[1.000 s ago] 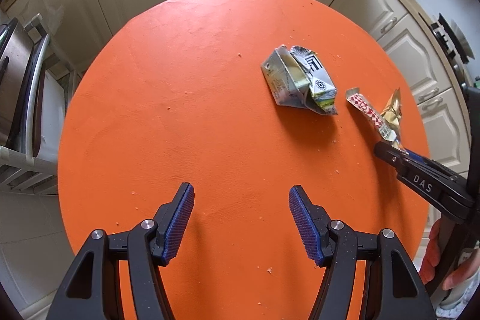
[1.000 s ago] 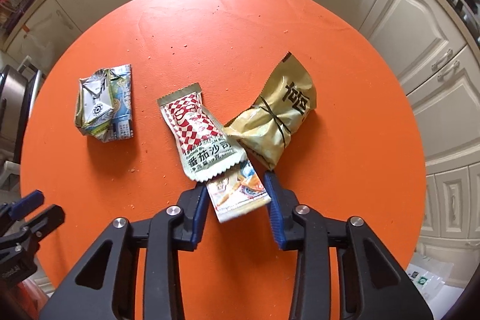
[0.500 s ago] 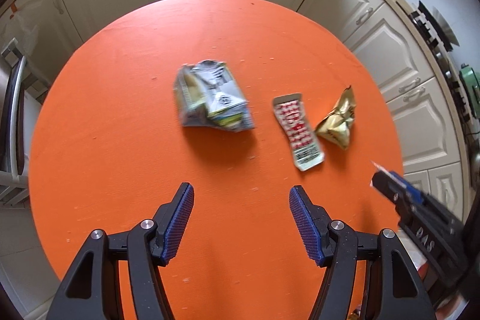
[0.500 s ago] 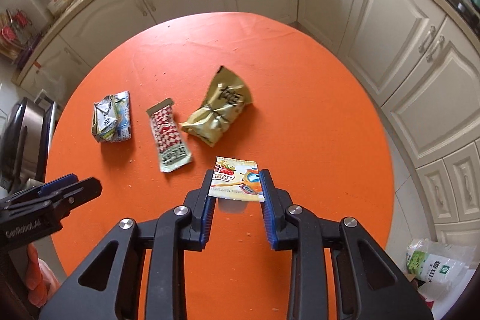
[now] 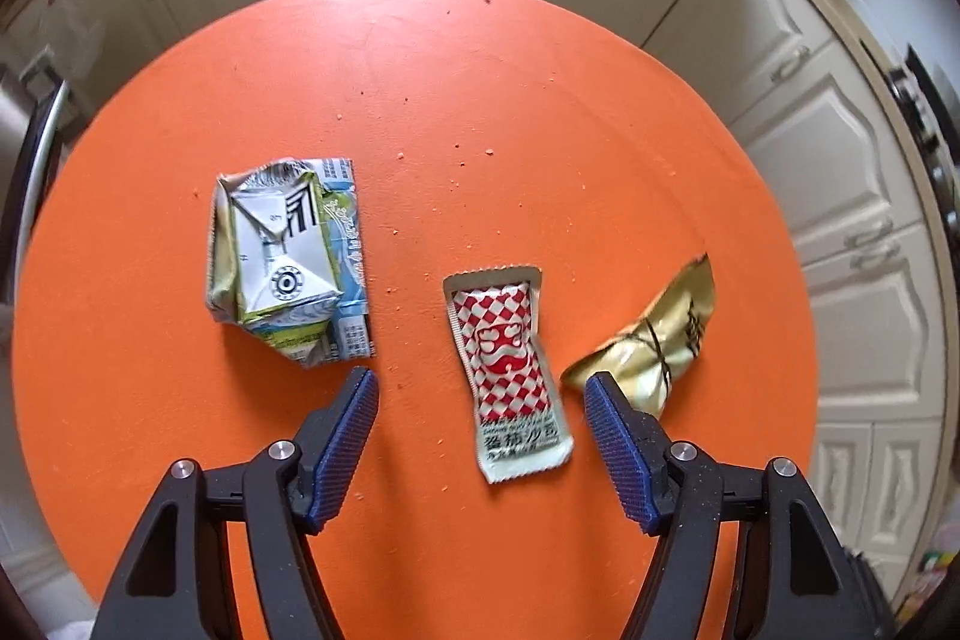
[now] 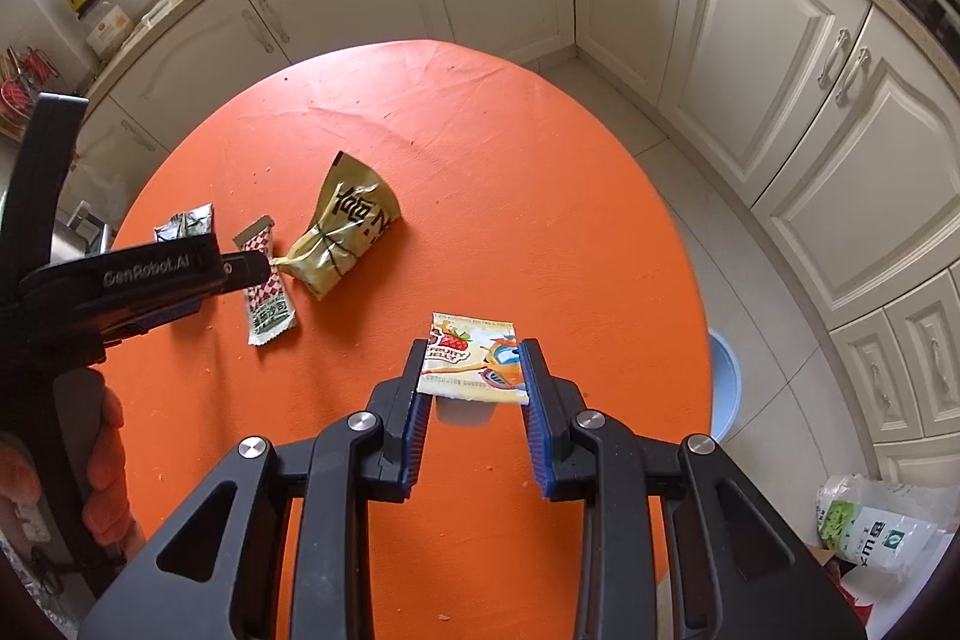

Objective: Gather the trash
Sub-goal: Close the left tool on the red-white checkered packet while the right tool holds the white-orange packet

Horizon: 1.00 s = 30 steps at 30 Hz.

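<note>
On orange round table [image 5: 540,112], three bits of trash left: crushed carton [image 5: 288,262] at left, red-checked sachet [image 5: 510,364] mid, gold wrapper [image 5: 666,340] at right, touching or just beside sachet in right view. Crumbs scattered around.

Left gripper [image 5: 480,400] — jaws apart, nothing clamped, pointing steeply down over sachet; lower half of sachet sits in the gap between blue pads [image 5: 354,436], no pad contact visible. Carton just beyond left fingertip, gold wrapper behind right fingertip.

Right gripper [image 6: 474,370] — clamped on jelly packet [image 6: 471,358], packet pinched by its two side edges, held flat and clear of tabletop, shadow below it. Gripped over near-right part of table, well apart from the other three pieces.

Seen from right view: left gripper [image 6: 240,271] reaching in from left edge over sachet [image 6: 267,298] and carton [image 6: 186,223]; gloved hand [image 6: 105,466] in orange on its handle. Blue bin [image 6: 723,388] on floor past table edge, cream cabinets [image 6: 750,58] around.
</note>
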Each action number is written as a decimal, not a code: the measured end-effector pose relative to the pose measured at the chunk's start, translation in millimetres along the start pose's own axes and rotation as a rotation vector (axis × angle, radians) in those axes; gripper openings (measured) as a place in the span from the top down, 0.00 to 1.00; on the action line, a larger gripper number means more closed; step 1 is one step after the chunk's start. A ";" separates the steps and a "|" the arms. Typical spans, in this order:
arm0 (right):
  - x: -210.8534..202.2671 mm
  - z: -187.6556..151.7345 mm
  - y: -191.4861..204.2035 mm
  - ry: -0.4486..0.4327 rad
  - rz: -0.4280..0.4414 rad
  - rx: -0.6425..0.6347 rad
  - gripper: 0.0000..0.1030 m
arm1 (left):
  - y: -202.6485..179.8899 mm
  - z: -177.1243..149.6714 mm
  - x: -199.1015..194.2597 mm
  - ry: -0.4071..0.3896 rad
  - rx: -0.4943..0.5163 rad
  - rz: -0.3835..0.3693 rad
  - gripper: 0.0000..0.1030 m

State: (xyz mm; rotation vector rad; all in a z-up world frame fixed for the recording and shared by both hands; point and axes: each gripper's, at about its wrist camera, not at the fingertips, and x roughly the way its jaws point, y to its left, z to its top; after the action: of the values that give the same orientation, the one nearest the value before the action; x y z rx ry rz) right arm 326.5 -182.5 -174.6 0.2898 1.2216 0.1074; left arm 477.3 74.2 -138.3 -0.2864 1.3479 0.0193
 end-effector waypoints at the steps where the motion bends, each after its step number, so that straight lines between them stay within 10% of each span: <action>1: 0.4 1.4 -1.7 -0.002 -0.001 -0.001 0.72 | 0.6 1.2 1.0 -0.003 -0.015 -0.002 0.36; 8: 5.9 6.9 -6.2 0.001 0.009 0.000 0.72 | -9.2 5.6 15.3 0.003 -0.039 0.022 0.39; 17: 15.8 5.7 -0.6 0.032 0.016 -0.015 0.72 | -43.7 3.1 23.4 -0.063 0.141 0.041 0.77; 30: 16.8 7.9 1.3 0.045 0.008 -0.018 0.72 | -25.3 0.7 28.8 0.033 0.193 -0.005 0.66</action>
State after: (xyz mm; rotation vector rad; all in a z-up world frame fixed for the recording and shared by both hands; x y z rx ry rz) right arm 339.8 -178.6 -187.1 0.2782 1.2635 0.1328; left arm 489.0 45.6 -161.0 -0.1273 1.3712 -0.1197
